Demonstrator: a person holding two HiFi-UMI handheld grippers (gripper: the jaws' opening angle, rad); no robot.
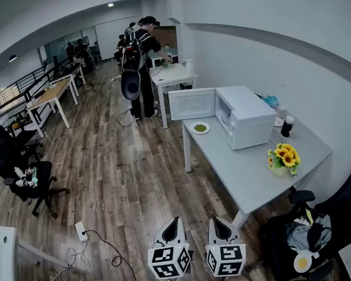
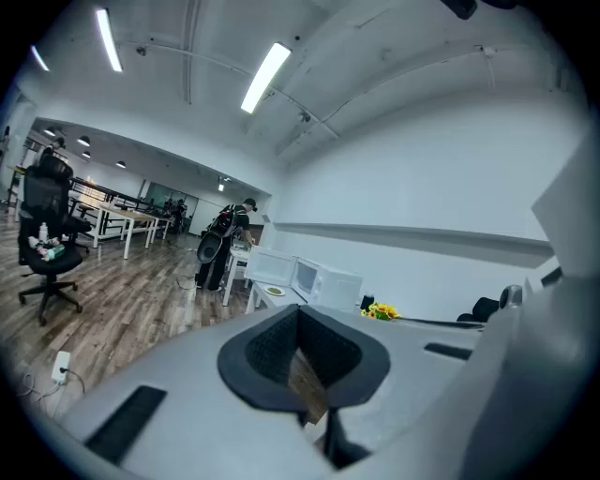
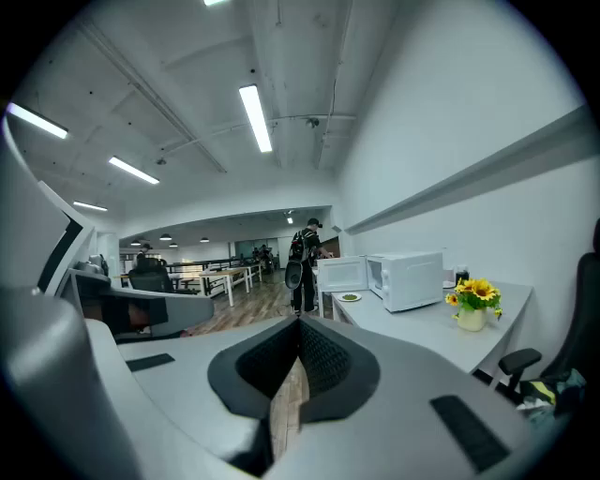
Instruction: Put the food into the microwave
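In the head view we hold the left gripper (image 1: 171,225) and the right gripper (image 1: 219,225) low over the wooden floor (image 1: 116,174), well apart from the desk (image 1: 266,171). There the plate of food (image 1: 200,128) sits just before the open microwave (image 1: 250,116). The left gripper view shows our fingers clenched together on nothing. The right gripper view shows the same.
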